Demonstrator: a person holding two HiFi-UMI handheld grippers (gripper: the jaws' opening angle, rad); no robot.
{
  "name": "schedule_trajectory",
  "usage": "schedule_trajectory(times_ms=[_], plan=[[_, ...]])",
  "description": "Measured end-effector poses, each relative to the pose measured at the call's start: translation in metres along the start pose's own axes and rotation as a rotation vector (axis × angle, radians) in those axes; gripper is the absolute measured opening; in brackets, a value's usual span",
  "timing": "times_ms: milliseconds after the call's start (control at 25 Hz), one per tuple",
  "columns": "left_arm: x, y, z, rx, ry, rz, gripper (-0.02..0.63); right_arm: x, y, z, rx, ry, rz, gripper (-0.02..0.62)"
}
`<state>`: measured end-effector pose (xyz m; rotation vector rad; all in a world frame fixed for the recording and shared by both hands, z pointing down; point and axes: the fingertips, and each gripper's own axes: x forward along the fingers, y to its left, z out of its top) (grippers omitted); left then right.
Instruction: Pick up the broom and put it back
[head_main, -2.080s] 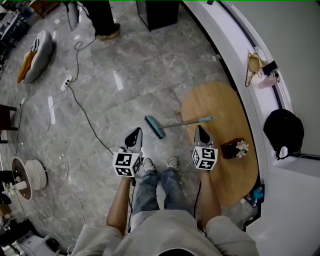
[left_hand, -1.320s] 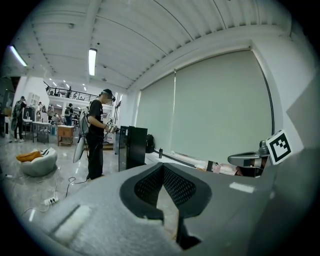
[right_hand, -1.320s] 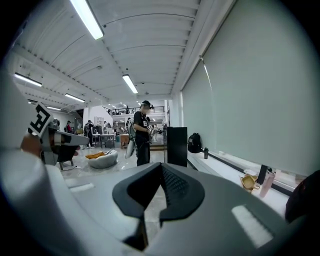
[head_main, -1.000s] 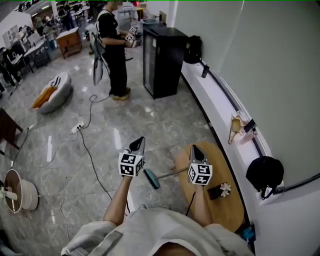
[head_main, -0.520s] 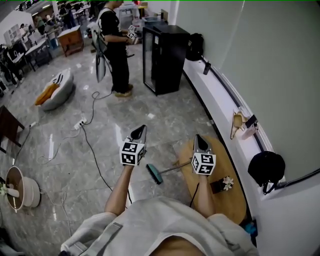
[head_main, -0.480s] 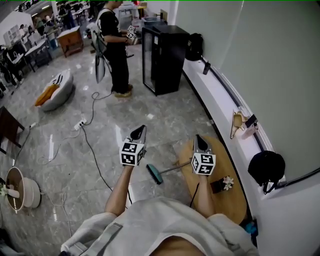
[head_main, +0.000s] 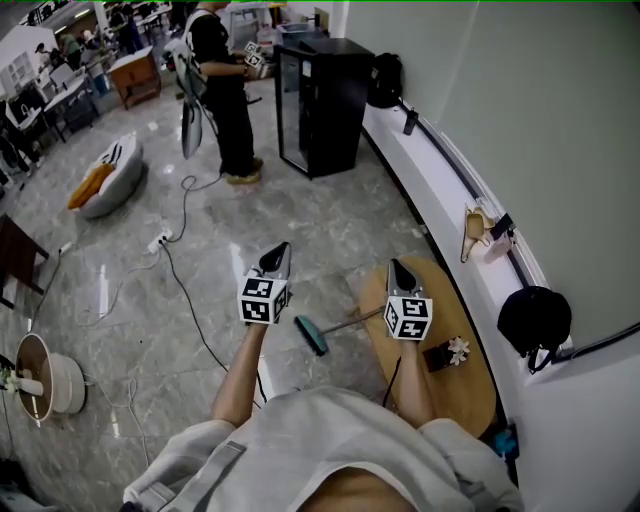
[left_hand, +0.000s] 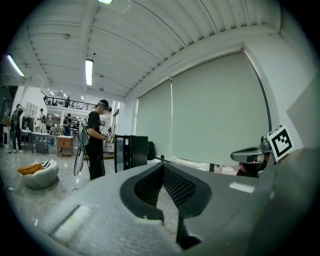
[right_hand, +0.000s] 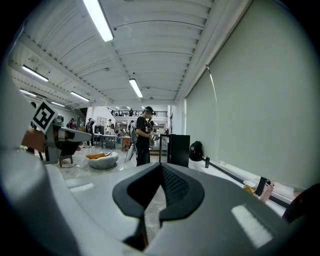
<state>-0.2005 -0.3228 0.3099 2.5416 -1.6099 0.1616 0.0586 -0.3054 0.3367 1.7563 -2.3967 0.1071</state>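
Lying on the grey floor (head_main: 300, 215) in the head view, the broom (head_main: 312, 336) is resting with its teal head between the two grippers, its handle running toward the edge of the oval wooden tabletop (head_main: 470, 385), where the right gripper (head_main: 397, 266) is hiding its end. The left gripper (head_main: 280, 249) is hovering above the floor, well apart from the broom, and neither is touching it. In the left gripper view, the left gripper (left_hand: 162, 168) is showing its jaws clenched tip to tip on nothing, with the right gripper (left_hand: 254, 154) showing beside it. In the right gripper view, the right gripper (right_hand: 161, 167) is likewise pressing its jaws together, empty, pointing toward a standing person (right_hand: 144, 137) and a black cabinet (right_hand: 178, 149).
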Motion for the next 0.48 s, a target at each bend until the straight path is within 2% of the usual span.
schedule_trajectory(times_ms=[480], plan=[[-0.0034,-0.0028,-0.0032,0.005,0.007,-0.002,0.003,0.0007,0.0063,0.0,-0.011,0.01,0.016,0.0]])
